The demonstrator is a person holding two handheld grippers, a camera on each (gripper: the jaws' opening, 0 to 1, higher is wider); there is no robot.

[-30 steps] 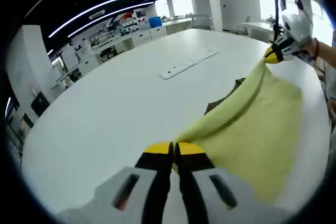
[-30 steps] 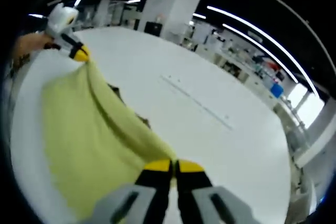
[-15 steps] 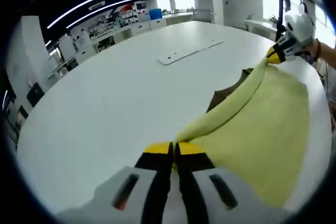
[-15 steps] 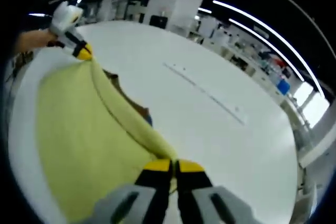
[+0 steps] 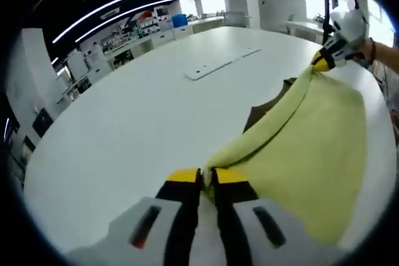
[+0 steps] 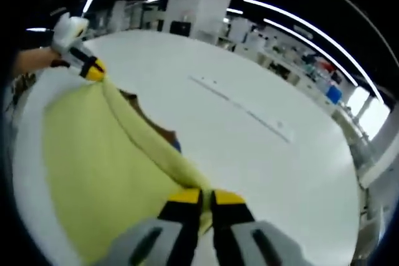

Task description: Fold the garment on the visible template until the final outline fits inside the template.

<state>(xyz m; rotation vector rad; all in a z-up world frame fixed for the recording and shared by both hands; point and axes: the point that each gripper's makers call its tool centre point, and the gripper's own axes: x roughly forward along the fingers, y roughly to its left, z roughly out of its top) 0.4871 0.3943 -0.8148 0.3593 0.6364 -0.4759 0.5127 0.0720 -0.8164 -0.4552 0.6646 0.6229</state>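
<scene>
**Yellow garment stretched between two grippers over the white table**

In the left gripper view, the left gripper (image 5: 206,179) has its yellow-tipped jaws pressed together on one corner of a pale yellow garment (image 5: 305,154). The cloth runs from there up and to the right, its upper edge pulled into a taut ridge that ends at the right gripper (image 5: 323,61), which pinches the far corner; a person's hand (image 5: 369,52) holds that tool. The rest of the fabric hangs and drapes down toward the white round table (image 5: 137,123). Just behind the taut edge, a brown template (image 5: 262,111) lies on the tabletop, partly covered by the garment. Further back on the table sits a long white strip (image 5: 223,66).

In the right gripper view, the right gripper (image 6: 206,197) is clamped on the garment (image 6: 93,166) corner at the bottom, and the left gripper (image 6: 92,70) grips the opposite corner at upper left. The brown template (image 6: 161,134) peeks out beside the raised edge, with a small blue patch at its near end. The table (image 6: 262,172) spreads to the right.
</scene>
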